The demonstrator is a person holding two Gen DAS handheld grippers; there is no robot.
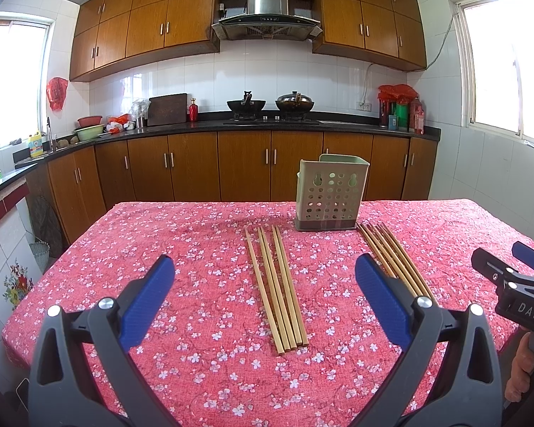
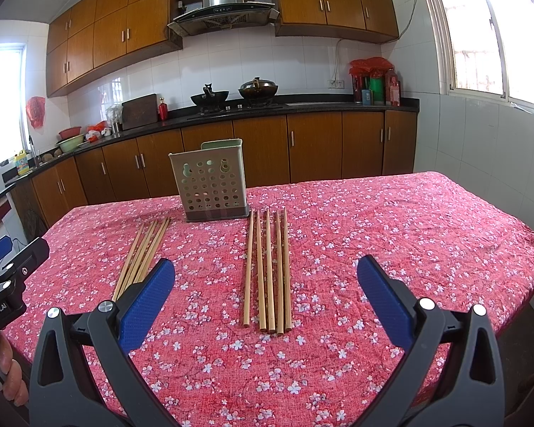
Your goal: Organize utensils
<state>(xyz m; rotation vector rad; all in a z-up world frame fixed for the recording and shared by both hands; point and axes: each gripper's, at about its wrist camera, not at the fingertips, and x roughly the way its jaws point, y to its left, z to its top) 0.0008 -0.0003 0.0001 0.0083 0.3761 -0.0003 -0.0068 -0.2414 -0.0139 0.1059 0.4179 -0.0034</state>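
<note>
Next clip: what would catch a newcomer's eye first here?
The red floral tablecloth fills the view. On it lie two bundles of chopsticks, one ahead of the open left gripper, the other ahead of the open right gripper. A green perforated holder stands upright at the far end, between the bundles.

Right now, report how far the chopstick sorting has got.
Done: nothing visible; no chopsticks show above the rim of the green holder. In hand: nothing; the left gripper and right gripper are both open and empty above the tablecloth. Left: both lots, the left bundle and the right bundle, lie flat on the cloth.
</note>
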